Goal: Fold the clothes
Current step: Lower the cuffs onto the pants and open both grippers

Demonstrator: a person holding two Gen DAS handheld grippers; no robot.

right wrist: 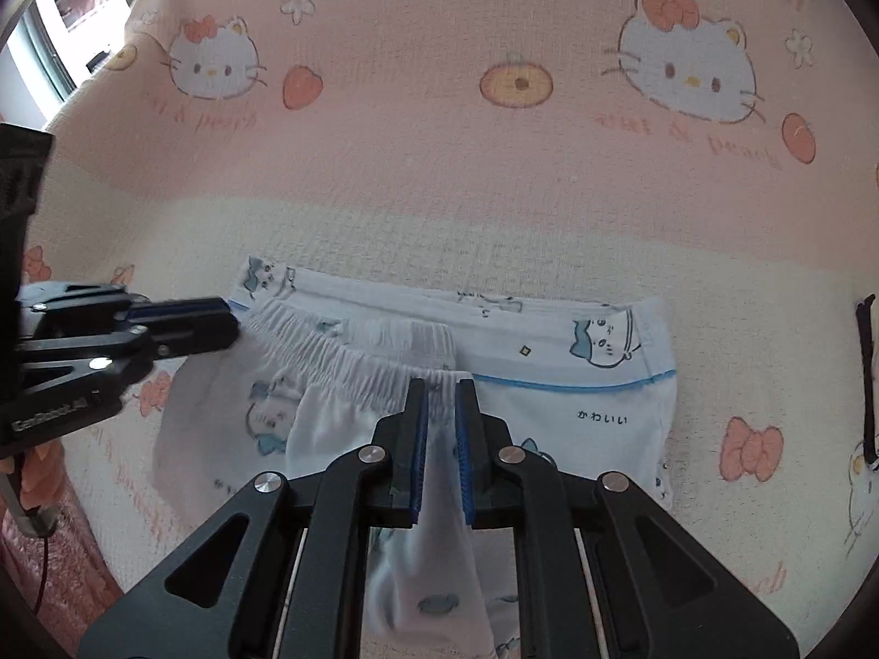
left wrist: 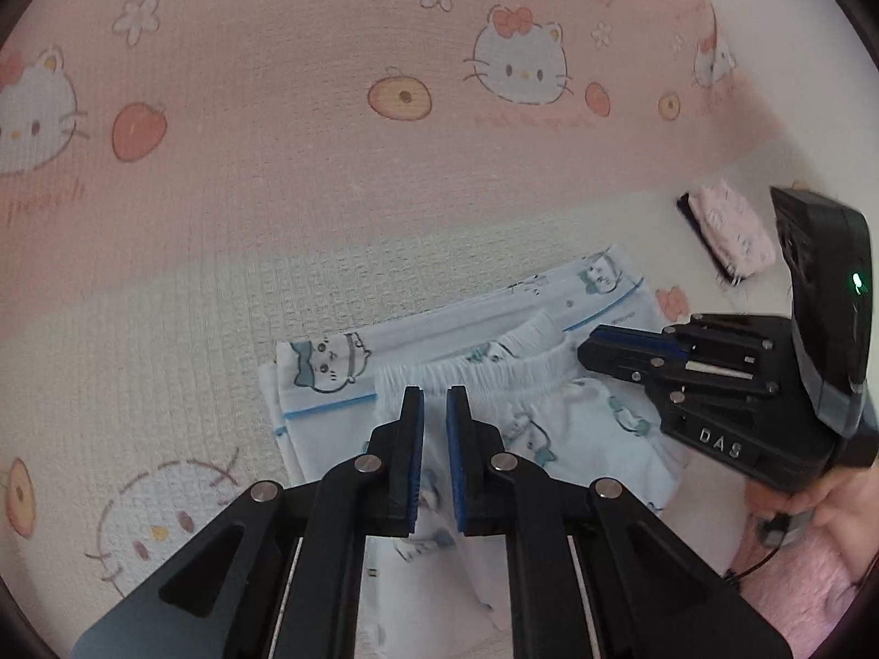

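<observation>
Nearest the elastic waistband [right wrist: 351,354] of the pale blue shorts [left wrist: 549,412], each claw pinches fabric: left claw [left wrist: 434,401], right claw [right wrist: 441,390]. Keep both level, laying them squarely onto the folded top [right wrist: 577,384] beyond, on the bedsheet [right wrist: 439,192].

The pants [right wrist: 340,384] lie on the folded top [right wrist: 577,384], both on the bedsheet [right wrist: 439,192].

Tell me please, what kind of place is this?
Probably a bedroom at home: a pink cartoon-cat bedsheet covers the surface, light-blue printed pajama pants lie on a folded matching top, and a window shows at upper left.
</observation>
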